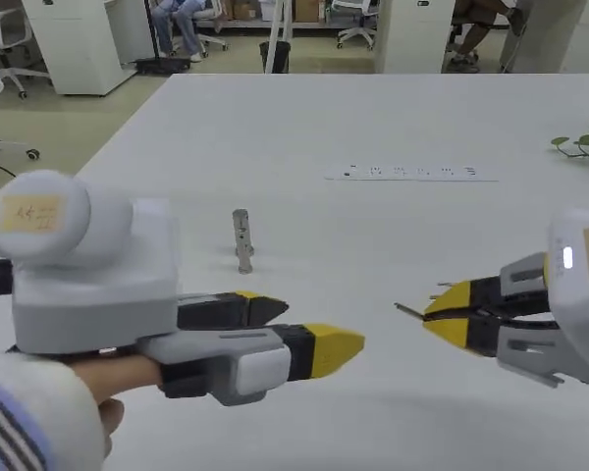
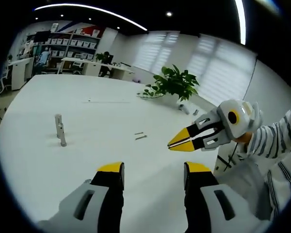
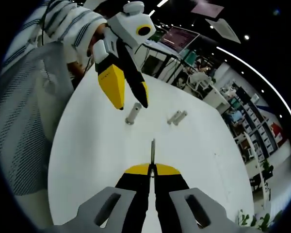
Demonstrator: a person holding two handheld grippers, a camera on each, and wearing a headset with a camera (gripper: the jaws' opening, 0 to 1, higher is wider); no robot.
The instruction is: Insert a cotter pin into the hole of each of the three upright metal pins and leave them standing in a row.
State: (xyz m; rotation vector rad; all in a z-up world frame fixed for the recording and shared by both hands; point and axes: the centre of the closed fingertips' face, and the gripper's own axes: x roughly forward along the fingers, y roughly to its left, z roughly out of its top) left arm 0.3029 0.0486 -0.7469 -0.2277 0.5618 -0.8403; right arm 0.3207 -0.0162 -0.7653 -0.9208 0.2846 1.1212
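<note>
Two upright metal pins (image 1: pixel 242 240) stand close together on the white table (image 1: pixel 373 128), beyond my left gripper (image 1: pixel 309 329). That gripper is open and holds nothing. In the left gripper view the same pins (image 2: pixel 60 130) are at the far left. The right gripper view shows this pair (image 3: pixel 177 117) and a third metal pin (image 3: pixel 132 114) just under the left gripper's tips (image 3: pixel 131 103). My right gripper (image 1: pixel 437 314) is shut on a thin cotter pin (image 3: pixel 153 150), which sticks out past its tips towards the left gripper. Two small loose pins (image 2: pixel 140 136) lie on the table.
A flat white strip (image 1: pixel 412 174) is set into the table farther back. A green plant (image 2: pixel 172 82) stands at the table's right edge (image 1: pixel 584 142). Office chairs and cabinets stand beyond the far edge. A person's striped sleeve (image 2: pixel 276 145) holds the right gripper.
</note>
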